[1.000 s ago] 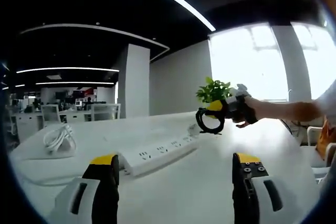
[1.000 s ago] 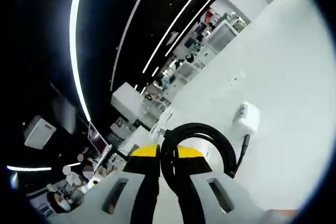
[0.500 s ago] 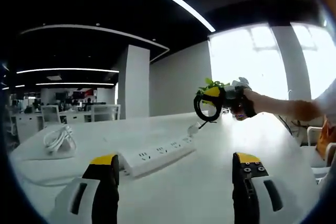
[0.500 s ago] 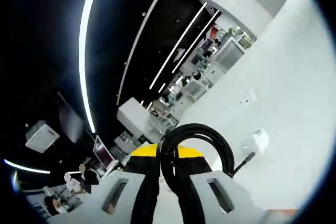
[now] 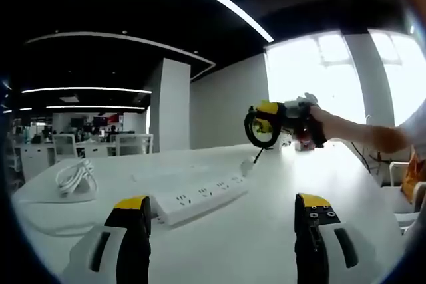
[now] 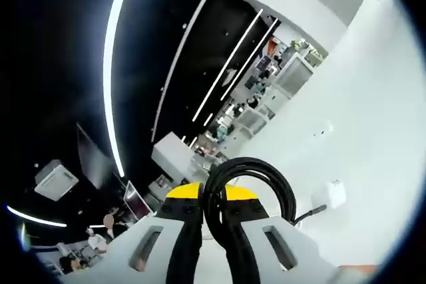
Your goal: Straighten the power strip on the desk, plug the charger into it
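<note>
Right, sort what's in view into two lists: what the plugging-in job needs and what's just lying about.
For the job:
- power strip, white, lying on the desk
- black coiled cable, clamped in the right gripper
- white charger, hanging from that cable
- left gripper, open above the desk

Lying about:
- white coiled cable at the desk's far edge

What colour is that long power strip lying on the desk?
White: the power strip shows best in the left gripper view.
</note>
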